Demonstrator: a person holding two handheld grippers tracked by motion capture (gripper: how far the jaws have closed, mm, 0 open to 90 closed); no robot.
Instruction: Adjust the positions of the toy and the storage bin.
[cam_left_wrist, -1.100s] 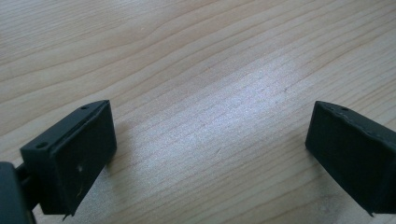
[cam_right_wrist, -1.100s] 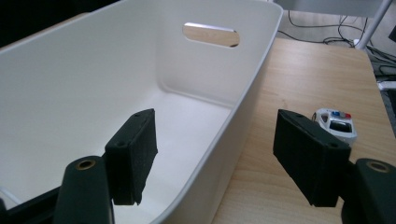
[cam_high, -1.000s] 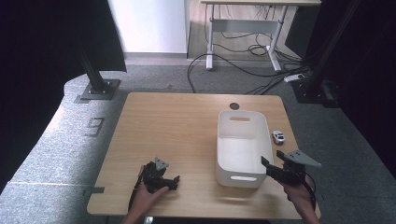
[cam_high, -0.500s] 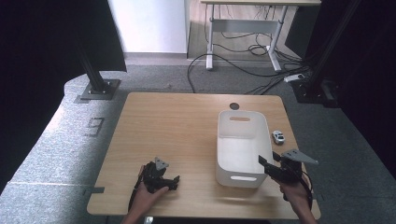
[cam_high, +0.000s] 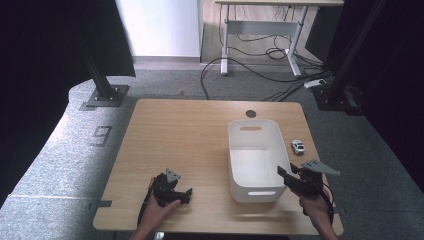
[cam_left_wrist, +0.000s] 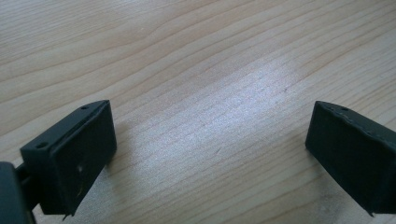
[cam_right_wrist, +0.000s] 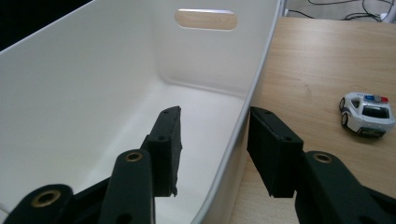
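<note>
Two hand-held tools at the near edge of the bench, the right one astride the wall of a white bin.

At the left, the person's left hand (cam_high: 159, 207) lies low on the wooden bench (cam_high: 190, 135), holding the left tool (cam_high: 187, 192) close to the surface; its jaws stand wide apart with bare wood between them. Toward the right sits the white plastic bin (cam_high: 256, 186), a handle slot in its far wall. The right hand (cam_high: 314, 206) comes up from the near edge and holds the right tool (cam_right_wrist: 212, 149) angled toward the bin; its jaws are parted, one inside the bin and one outside, the right wall's rim between them, not yet pinched. Farther right, a small toy police car (cam_high: 298, 147) rests on the bench just beside the bin.
</note>
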